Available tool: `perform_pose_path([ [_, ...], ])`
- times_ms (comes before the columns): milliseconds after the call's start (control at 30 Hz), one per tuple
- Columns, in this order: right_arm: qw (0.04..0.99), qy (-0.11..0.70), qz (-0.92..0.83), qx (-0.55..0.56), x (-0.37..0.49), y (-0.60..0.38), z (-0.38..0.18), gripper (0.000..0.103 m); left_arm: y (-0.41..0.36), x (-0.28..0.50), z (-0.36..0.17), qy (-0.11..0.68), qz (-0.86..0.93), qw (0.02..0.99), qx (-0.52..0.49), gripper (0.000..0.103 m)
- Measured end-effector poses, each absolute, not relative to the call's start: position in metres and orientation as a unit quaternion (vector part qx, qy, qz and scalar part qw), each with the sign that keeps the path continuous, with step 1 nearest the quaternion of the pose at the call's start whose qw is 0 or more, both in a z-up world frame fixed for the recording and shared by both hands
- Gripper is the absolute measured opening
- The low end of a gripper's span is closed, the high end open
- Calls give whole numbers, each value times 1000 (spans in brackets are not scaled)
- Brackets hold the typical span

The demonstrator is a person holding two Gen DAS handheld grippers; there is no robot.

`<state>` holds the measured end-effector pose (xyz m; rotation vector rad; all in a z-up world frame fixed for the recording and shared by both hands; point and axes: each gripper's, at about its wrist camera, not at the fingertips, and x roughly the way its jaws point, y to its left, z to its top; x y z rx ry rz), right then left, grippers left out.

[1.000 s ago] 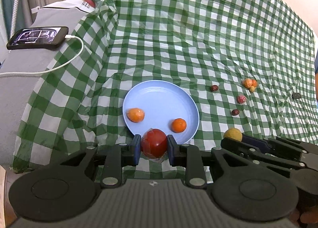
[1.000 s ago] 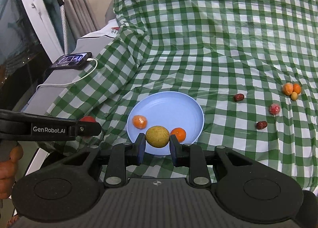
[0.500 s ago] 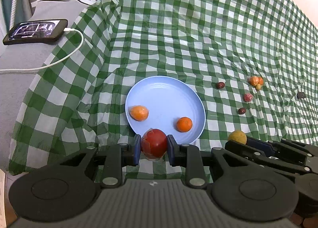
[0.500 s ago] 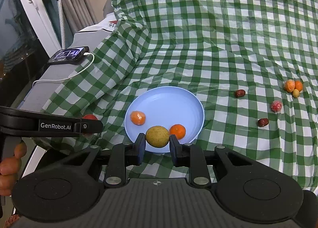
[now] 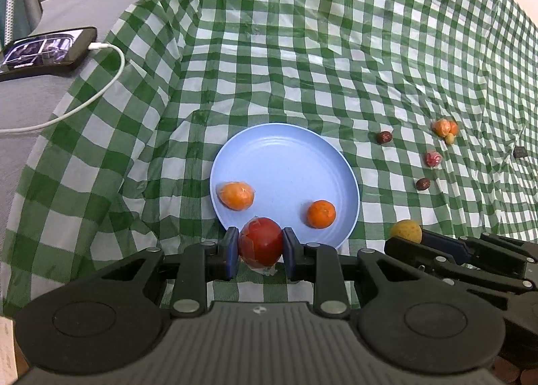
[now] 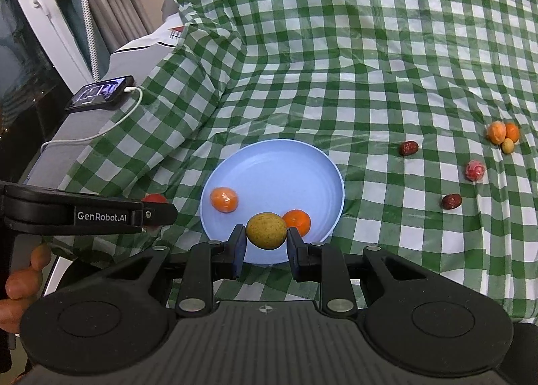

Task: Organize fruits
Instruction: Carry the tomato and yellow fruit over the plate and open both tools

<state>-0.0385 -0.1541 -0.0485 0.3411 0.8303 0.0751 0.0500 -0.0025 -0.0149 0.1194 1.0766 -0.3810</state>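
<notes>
A light blue plate [image 5: 285,163] [image 6: 279,170] lies on the green checked cloth and holds two orange fruits [image 5: 236,196] [image 5: 321,214]. My left gripper [image 5: 260,252] is shut on a red wrapped fruit [image 5: 260,242] just over the plate's near rim. My right gripper [image 6: 265,245] is shut on a yellow-green fruit [image 6: 266,230] over the plate's near edge; this fruit also shows in the left wrist view [image 5: 406,231]. To the right on the cloth lie two dark red dates [image 6: 409,148] [image 6: 451,201], a pink wrapped fruit [image 6: 475,170] and a small cluster of orange and yellow fruits [image 6: 503,134].
A phone [image 5: 47,49] on a white charging cable [image 5: 84,102] lies on a grey surface left of the cloth. A small dark object [image 5: 520,152] sits on the cloth at the far right. The cloth is wrinkled and rises toward the back.
Both grippers have moved slightly forward and closer to the plate, each still holding its fruit. The fruits on the plate and cloth have not moved.
</notes>
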Motion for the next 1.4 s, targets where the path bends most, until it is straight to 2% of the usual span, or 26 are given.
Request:
perform_pose_path([
  [1400, 864, 466, 27, 190, 60, -180, -122, 28, -66, 141, -102, 568, -179, 788, 154, 30],
])
